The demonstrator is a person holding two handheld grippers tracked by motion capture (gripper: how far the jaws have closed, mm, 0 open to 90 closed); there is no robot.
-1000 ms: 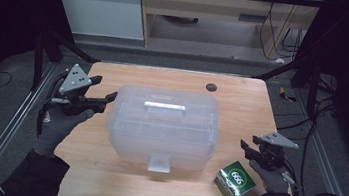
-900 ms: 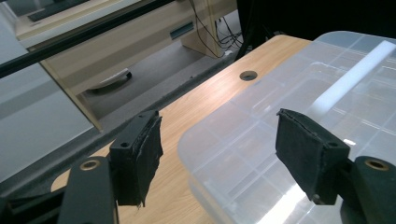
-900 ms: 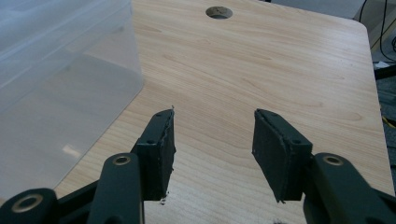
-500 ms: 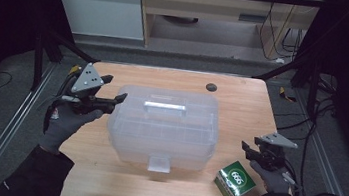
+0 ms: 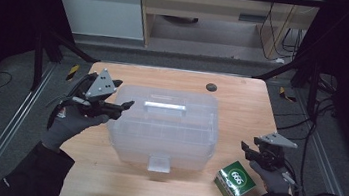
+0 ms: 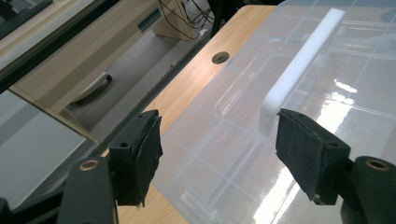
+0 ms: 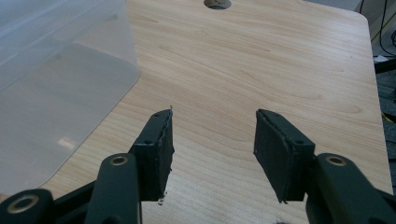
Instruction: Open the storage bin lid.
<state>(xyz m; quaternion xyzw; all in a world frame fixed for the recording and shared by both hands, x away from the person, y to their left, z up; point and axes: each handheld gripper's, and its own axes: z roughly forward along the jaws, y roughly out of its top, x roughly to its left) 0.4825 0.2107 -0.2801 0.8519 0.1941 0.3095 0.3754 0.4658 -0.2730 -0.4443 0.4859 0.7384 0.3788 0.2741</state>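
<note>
A translucent plastic storage box [image 5: 166,127] with a white handle [image 5: 164,107] on its lid stands in the middle of the wooden table [image 5: 241,111]. My left gripper [image 5: 123,108] hovers at the box's upper left edge, open and holding nothing. In the left gripper view its jaws [image 6: 217,135] straddle the lid's corner, with the white handle [image 6: 299,70] just ahead. My right gripper [image 5: 248,151] rests to the right of the box, open and empty. In the right gripper view its jaws [image 7: 212,126] stand over bare wood, the box wall [image 7: 56,70] off to the left.
A small green carton [image 5: 235,181] sits near the table's front right corner, just below my right gripper. A round cable hole [image 5: 210,87] lies behind the box. Dark frame posts, cables and a cabinet stand beyond the table.
My left gripper has moved right and slightly up, from beside the box's left side to over the lid's left edge. The right gripper and the green carton have stayed put.
</note>
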